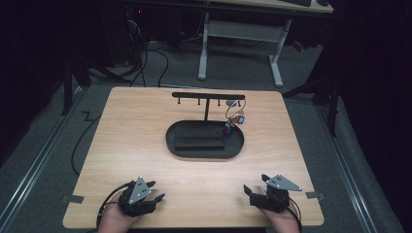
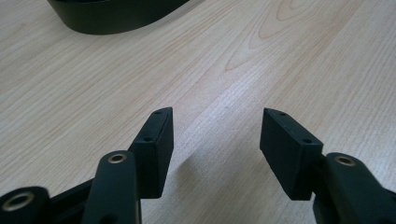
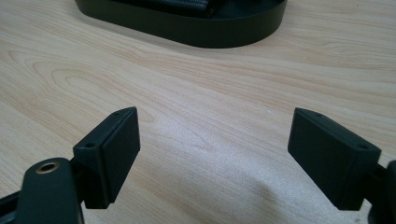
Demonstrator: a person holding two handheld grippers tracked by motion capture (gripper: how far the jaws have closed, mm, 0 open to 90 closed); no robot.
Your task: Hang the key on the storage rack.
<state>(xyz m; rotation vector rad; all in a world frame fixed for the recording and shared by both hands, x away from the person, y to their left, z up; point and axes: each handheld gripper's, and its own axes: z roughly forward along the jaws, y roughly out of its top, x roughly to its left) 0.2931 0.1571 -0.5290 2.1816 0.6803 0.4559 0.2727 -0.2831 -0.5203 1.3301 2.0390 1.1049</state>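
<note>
A black oval tray (image 1: 171,141) sits at the middle of the wooden surface (image 1: 145,121), with a dark flat block (image 1: 199,142) lying inside it. From the tray's far side rises a black T-shaped stand (image 1: 208,97) whose crossbar carries a row of small pegs. A bunch of keys (image 1: 233,116) hangs from a peg near the right end of the crossbar, its ring looped above and red and blue tags dangling just over the tray's right part. Bare wood lies between the tray and both grippers; nothing stands in the way. The left gripper (image 1: 156,191) rests at the near left edge of the surface, held in a hand (image 1: 114,218); its fingers (image 2: 154,151) are parted with a clear gap, gripping nothing, their tips low over the wood in the left gripper view. The right gripper (image 1: 255,183) rests at the near right edge, well apart from the keys; its fingers (image 3: 112,154) are spread wider, likewise empty. The tray's rim shows at the top of both gripper views. No brand, label or legible writing can be made out on any item; the key tags are too small to read.
</note>
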